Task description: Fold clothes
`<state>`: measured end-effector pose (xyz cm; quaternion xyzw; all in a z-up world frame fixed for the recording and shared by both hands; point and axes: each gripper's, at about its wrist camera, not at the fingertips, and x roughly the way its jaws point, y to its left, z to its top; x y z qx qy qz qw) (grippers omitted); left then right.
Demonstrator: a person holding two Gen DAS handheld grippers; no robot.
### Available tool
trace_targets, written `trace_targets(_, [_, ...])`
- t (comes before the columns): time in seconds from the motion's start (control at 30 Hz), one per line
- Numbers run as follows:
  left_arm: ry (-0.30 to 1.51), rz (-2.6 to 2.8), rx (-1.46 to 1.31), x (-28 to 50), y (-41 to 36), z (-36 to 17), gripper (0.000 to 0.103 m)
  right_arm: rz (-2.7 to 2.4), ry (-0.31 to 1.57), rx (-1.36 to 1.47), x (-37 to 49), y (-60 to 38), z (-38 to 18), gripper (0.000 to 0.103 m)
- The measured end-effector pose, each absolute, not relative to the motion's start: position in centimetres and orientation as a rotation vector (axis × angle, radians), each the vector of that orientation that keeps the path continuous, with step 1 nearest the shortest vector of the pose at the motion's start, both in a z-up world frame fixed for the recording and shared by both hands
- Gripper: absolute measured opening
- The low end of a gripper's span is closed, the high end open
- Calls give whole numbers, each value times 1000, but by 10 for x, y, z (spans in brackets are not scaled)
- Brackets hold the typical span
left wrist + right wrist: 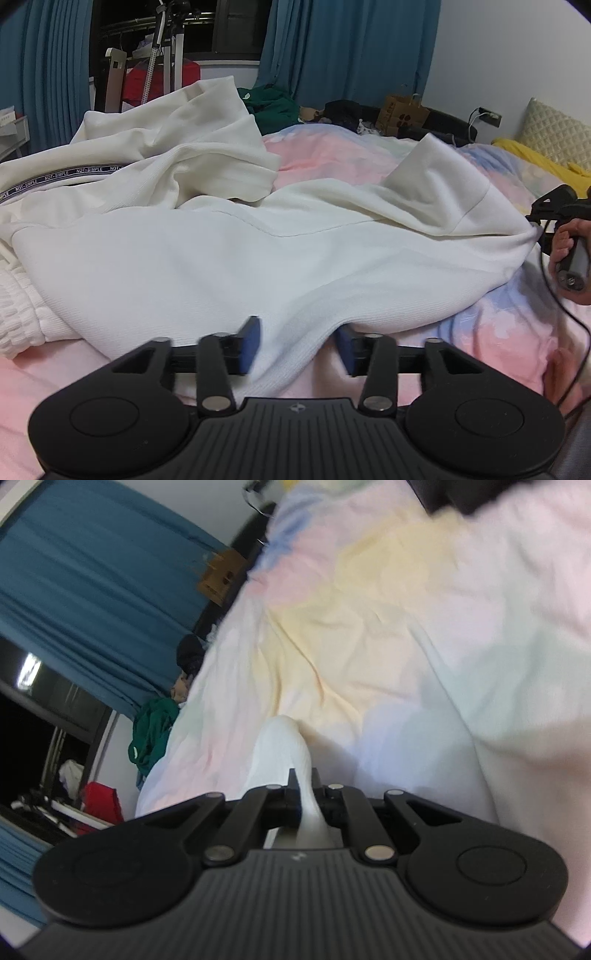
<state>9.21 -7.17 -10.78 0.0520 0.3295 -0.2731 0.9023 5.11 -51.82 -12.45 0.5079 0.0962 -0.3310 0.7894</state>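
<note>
White garment (258, 251) (crumpled) lengthwise left-right

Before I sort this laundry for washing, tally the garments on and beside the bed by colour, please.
White: 1, the white garment spread across the bed
Green: 1, the green garment bunched at the far edge
Dark: 1, the dark heap beside it, too dim to tell whether it is clothing
Total: 3

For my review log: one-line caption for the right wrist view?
Right gripper pinches a white garment fold above the pastel bedspread.
</note>
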Motion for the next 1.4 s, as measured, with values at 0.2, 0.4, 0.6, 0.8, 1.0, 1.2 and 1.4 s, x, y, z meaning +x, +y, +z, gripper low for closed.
trace_targets(0.2, [619,-596,64,76,-57,-81,83,-802,114,882,48,-510,-95,6])
trace_targets(0.4, [606,-516,65,76,-51,-70,86,-903,201,904,41,-518,-106,6])
trace_targets(0.6, [682,-369,20,96,-38,-76,87,-961,305,997,38,-519,-121,11])
trace_targets(0.8, [717,-270,-13,111,-29,-79,87,-979,306,1020,33,-512,-115,62])
trace_targets(1.0, [767,-200,-269,122,7,-79,92,-990,314,1047,28,-506,-108,69])
trace_targets(1.2, [833,-113,-905,135,90,-111,92,-972,294,1130,19,-499,-106,69])
trace_targets(1.4, [742,30,-1229,136,138,-140,84,-911,257,1241,17,-489,-108,69])
